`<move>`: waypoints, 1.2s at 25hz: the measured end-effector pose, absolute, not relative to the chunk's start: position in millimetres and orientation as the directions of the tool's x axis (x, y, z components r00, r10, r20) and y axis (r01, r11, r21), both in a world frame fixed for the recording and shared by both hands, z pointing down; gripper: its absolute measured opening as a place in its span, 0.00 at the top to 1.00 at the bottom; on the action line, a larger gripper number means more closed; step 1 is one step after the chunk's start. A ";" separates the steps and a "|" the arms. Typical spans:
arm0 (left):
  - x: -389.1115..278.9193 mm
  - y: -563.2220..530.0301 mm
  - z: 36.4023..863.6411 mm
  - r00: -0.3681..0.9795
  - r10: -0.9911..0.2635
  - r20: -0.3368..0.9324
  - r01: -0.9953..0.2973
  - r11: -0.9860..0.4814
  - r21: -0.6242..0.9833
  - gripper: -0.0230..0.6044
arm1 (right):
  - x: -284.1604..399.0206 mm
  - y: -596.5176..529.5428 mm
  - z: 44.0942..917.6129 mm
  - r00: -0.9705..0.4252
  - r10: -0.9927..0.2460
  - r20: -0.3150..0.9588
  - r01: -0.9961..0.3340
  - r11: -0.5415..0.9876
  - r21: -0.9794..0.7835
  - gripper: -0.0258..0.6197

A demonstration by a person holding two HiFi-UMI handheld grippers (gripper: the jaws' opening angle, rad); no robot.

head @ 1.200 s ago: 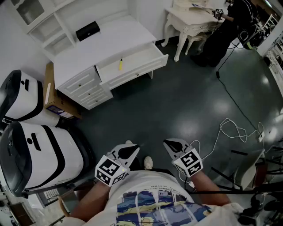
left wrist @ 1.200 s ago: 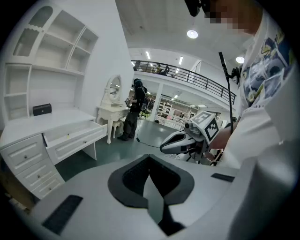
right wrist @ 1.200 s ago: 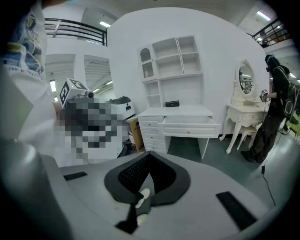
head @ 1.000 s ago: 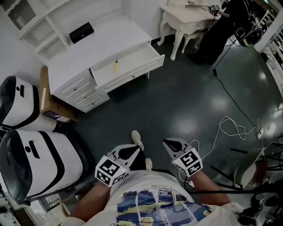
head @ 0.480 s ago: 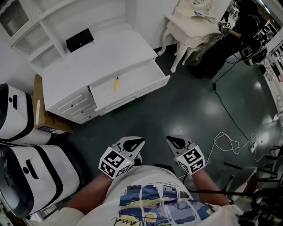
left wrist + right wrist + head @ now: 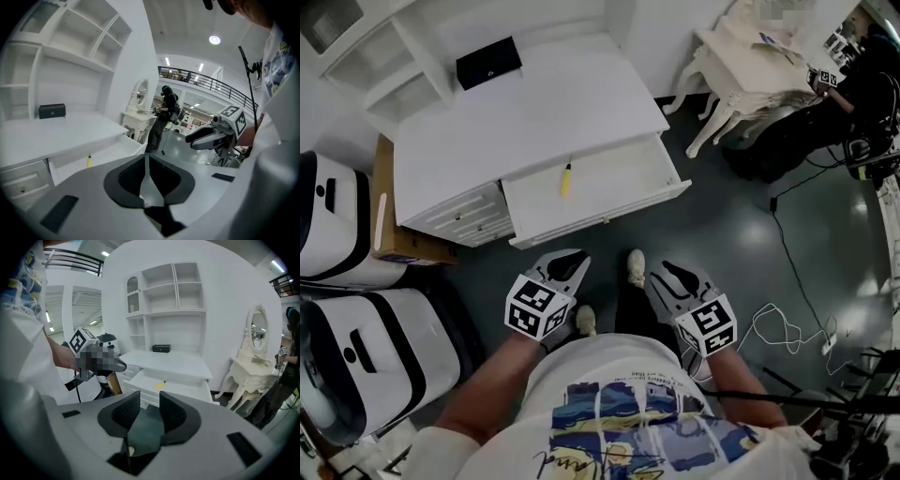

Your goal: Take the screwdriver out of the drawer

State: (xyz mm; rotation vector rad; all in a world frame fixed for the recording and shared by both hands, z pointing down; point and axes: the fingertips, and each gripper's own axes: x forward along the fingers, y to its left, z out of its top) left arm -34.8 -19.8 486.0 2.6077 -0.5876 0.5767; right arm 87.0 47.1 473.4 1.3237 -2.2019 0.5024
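A yellow screwdriver (image 6: 566,178) with a dark tip lies in the open white drawer (image 6: 609,216) of the desk (image 6: 525,112). It also shows small in the left gripper view (image 6: 89,161) and as the screwdriver (image 6: 160,385) in the right gripper view. Both grippers hang in the air in front of the drawer, short of it. My left gripper (image 6: 569,262) is shut, its jaws (image 6: 146,157) pressed together with nothing in them. The jaws of my right gripper (image 6: 670,274) are opening; a gap shows between them (image 6: 150,401) and nothing is in it.
A black box (image 6: 487,62) sits at the back of the desk under white shelves. White machines (image 6: 356,356) and a cardboard box (image 6: 384,234) stand at the left. An ornate white table (image 6: 759,56), a person in black (image 6: 862,84) and floor cables (image 6: 787,323) are at the right.
The person has walked up to the desk; the open drawer has come from far away to just ahead of both grippers. Both grippers moved forward with the body.
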 end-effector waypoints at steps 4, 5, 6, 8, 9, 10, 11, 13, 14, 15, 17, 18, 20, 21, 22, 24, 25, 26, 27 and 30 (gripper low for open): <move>-37.1 -80.1 521.5 0.744 -0.392 0.541 -0.596 -0.755 0.273 0.91 | 94.6 -12.6 479.1 -0.468 -0.655 0.593 -0.840 0.538 -0.068 0.72; -36.3 -95.5 531.0 0.722 -0.402 0.563 -0.622 -0.734 0.273 0.88 | 97.4 -28.4 479.5 -0.490 -0.641 0.590 -0.825 0.560 -0.076 0.72; -34.8 -110.8 539.9 0.700 -0.409 0.585 -0.644 -0.715 0.271 0.85 | 100.9 -43.8 480.1 -0.510 -0.627 0.589 -0.810 0.581 -0.083 0.72; -31.1 -141.5 557.3 0.654 -0.426 0.625 -0.688 -0.678 0.257 0.84 | 110.4 -74.3 482.2 -0.543 -0.595 0.592 -0.778 0.622 -0.090 0.73; -29.6 -155.8 566.8 0.629 -0.434 0.645 -0.710 -0.658 0.250 0.84 | 115.6 -89.0 483.0 -0.557 -0.578 0.596 -0.761 0.643 -0.088 0.73; -28.9 -168.3 577.3 0.604 -0.438 0.666 -0.731 -0.636 0.246 0.84 | 120.3 -102.3 483.5 -0.571 -0.560 0.600 -0.743 0.664 -0.087 0.73; -28.9 -178.8 588.5 0.579 -0.437 0.688 -0.751 -0.615 0.241 0.84 | 124.5 -113.6 484.2 -0.583 -0.543 0.604 -0.727 0.681 -0.090 0.73; -29.4 -197.6 611.6 0.529 -0.425 0.735 -0.782 -0.580 0.228 0.83 | 133.7 -130.6 487.1 -0.605 -0.512 0.610 -0.703 0.703 -0.108 0.73; -29.0 -207.4 623.0 0.505 -0.416 0.756 -0.795 -0.565 0.220 0.83 | 139.4 -137.6 489.8 -0.612 -0.497 0.614 -0.695 0.709 -0.119 0.73; -28.1 -217.2 634.4 0.483 -0.406 0.776 -0.806 -0.552 0.213 0.82 | 145.7 -143.8 493.5 -0.617 -0.483 0.621 -0.688 0.714 -0.129 0.73; -26.2 -234.9 657.1 0.442 -0.382 0.812 -0.823 -0.533 0.198 0.80 | 158.0 -154.1 501.9 -0.623 -0.452 0.639 -0.676 0.721 -0.149 0.73; -26.2 -242.1 668.2 0.423 -0.369 0.827 -0.830 -0.524 0.191 0.79 | 163.2 -158.5 506.0 -0.625 -0.437 0.647 -0.671 0.725 -0.158 0.73; -28.2 -252.7 688.9 0.387 -0.346 0.855 -0.845 -0.505 0.178 0.78 | 172.9 -166.2 513.4 -0.627 -0.414 0.660 -0.663 0.728 -0.173 0.73; -28.9 -256.2 698.4 0.370 -0.334 0.867 -0.851 -0.495 0.173 0.78 | 178.5 -169.7 516.3 -0.627 -0.405 0.665 -0.662 0.728 -0.180 0.73; -29.0 -258.8 707.4 0.356 -0.321 0.878 -0.857 -0.488 0.168 0.77 | 184.7 -173.1 518.7 -0.626 -0.399 0.670 -0.662 0.726 -0.187 0.73; -28.0 -262.5 724.8 0.327 -0.291 0.899 -0.861 -0.484 0.157 0.77 | 198.5 -180.1 522.2 -0.621 -0.391 0.679 -0.667 0.719 -0.196 0.73; -27.8 -264.5 733.2 0.311 -0.275 0.910 -0.861 -0.487 0.147 0.77 | 205.5 -183.8 523.7 -0.616 -0.388 0.685 -0.670 0.715 -0.199 0.73; -28.3 -267.3 741.2 0.293 -0.263 0.919 -0.862 -0.489 0.135 0.77 | 212.1 -187.4 525.3 -0.611 -0.385 0.692 -0.674 0.711 -0.201 0.73; -29.5 -271.1 748.7 0.276 -0.258 0.926 -0.865 -0.488 0.122 0.76 | 218.1 -190.7 527.1 -0.607 -0.381 0.698 -0.678 0.707 -0.203 0.73; -34.5 -281.5 765.6 0.230 -0.253 0.940 -0.877 -0.472 0.088 0.76 | 232.5 -197.9 533.2 -0.598 -0.370 0.711 -0.689 0.691 -0.220 0.74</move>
